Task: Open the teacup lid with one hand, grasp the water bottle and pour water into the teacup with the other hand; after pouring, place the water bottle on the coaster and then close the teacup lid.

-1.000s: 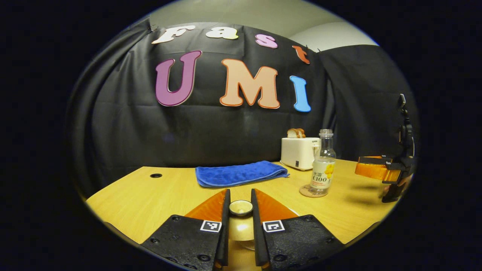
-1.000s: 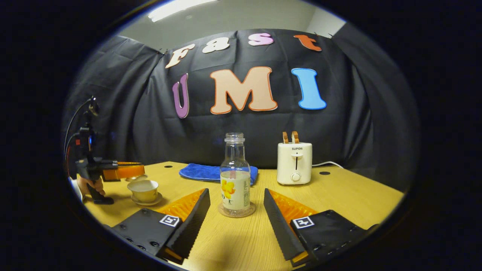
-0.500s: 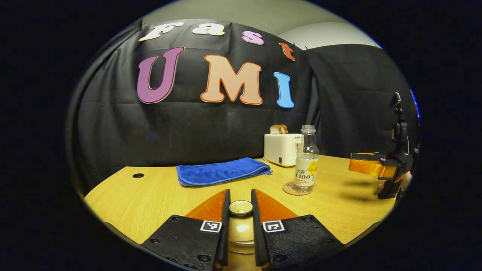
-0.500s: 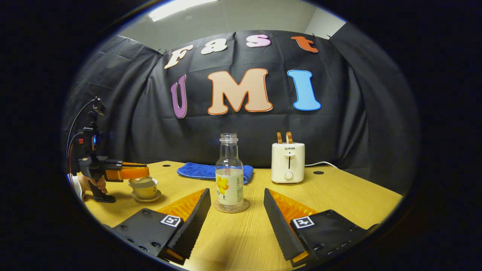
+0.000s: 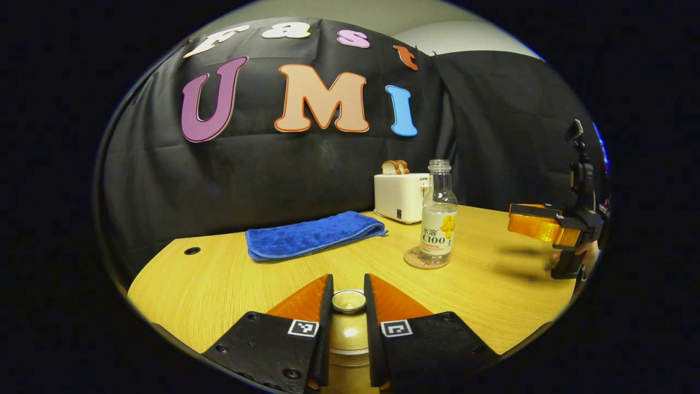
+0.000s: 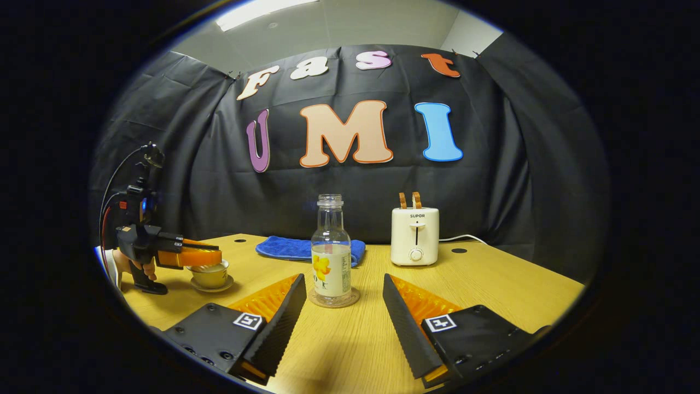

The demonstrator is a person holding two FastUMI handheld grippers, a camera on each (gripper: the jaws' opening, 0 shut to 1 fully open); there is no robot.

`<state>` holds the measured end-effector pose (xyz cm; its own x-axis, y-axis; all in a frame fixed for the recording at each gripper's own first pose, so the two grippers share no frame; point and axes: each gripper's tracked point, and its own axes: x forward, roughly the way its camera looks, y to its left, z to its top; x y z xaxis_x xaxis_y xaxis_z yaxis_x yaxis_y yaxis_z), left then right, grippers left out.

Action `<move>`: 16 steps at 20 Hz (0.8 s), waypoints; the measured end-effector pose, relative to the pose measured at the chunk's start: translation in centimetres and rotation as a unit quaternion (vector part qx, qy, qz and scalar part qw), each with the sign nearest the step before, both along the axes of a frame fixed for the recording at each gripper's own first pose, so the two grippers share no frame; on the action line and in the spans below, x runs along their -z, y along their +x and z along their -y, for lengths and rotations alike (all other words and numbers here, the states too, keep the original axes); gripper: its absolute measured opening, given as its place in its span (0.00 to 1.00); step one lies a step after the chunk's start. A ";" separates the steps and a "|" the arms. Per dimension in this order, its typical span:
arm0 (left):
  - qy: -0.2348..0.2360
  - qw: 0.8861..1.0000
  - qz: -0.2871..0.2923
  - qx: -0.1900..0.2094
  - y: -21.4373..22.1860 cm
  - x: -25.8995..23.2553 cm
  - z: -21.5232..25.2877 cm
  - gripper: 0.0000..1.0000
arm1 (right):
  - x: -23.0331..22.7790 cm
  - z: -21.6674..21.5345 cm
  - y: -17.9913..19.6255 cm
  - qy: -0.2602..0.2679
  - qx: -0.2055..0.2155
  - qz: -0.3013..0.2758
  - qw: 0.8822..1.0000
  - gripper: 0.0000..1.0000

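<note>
Two tools are in play. Left tool (image 5: 348, 306), fingers clamped on the lid knob (image 5: 349, 300), has descended over the last second and the lid now sits on the teacup (image 6: 211, 273). Right tool (image 6: 342, 306) remains spread apart, short of the water bottle (image 6: 331, 249), which stands on its coaster (image 6: 333, 299) mid-bench (image 6: 492, 284). Judgement: only release remains.
</note>
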<state>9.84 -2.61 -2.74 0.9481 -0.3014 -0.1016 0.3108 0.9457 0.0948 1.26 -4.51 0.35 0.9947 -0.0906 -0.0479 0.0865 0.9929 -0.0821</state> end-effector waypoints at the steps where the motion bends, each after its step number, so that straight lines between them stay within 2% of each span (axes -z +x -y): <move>1: -0.001 1.000 0.002 -0.001 -0.1 0.0 -0.1 0.28 | 0.0 -0.1 0.1 0.000 0.000 0.000 1.000 0.84; 4: -0.009 1.000 0.015 -0.006 -0.2 -0.5 -0.4 0.31 | 0.0 0.0 0.0 0.000 0.002 0.000 1.000 0.84; 5: -0.013 1.000 0.021 -0.011 -0.4 -0.8 -0.7 0.37 | 0.0 0.0 0.0 0.000 0.002 0.000 1.000 0.84; 6: -0.020 0.999 0.029 -0.015 -0.5 -1.1 -1.0 0.36 | 0.0 0.1 0.0 0.000 0.002 0.000 1.000 0.84; 7: -0.027 0.999 0.037 -0.018 -0.7 -1.3 -1.1 0.46 | 0.0 0.1 0.0 0.000 0.002 0.000 1.000 0.84; 9: -0.038 0.998 0.048 -0.024 -1.1 -1.7 -1.5 0.56 | 0.0 0.1 0.1 0.000 0.003 0.000 1.000 0.84; 10: -0.040 0.997 0.052 -0.025 -1.3 -1.8 -1.5 0.58 | 0.0 0.2 0.1 0.000 0.003 0.000 1.000 0.91; 11: -0.042 0.997 0.057 -0.028 -1.6 -1.9 -1.7 0.64 | -0.1 0.2 0.0 0.000 0.004 0.001 1.000 0.91; 12: -0.042 0.997 0.060 -0.033 -1.8 -2.0 -1.9 0.70 | 0.0 0.2 0.0 0.000 0.004 0.001 1.000 0.84; 13: -0.042 0.996 0.063 -0.041 -2.1 -2.1 -2.2 0.81 | 0.0 0.2 0.0 0.000 0.004 0.001 1.000 0.84; 15: -0.042 0.995 0.062 -0.064 -2.7 -1.8 -3.1 0.92 | -0.1 0.2 0.0 -0.001 0.005 0.001 1.000 0.84; 16: -0.041 0.995 0.063 -0.073 -3.1 -1.9 -3.4 0.93 | 0.0 0.3 0.0 -0.001 0.007 0.001 1.000 0.84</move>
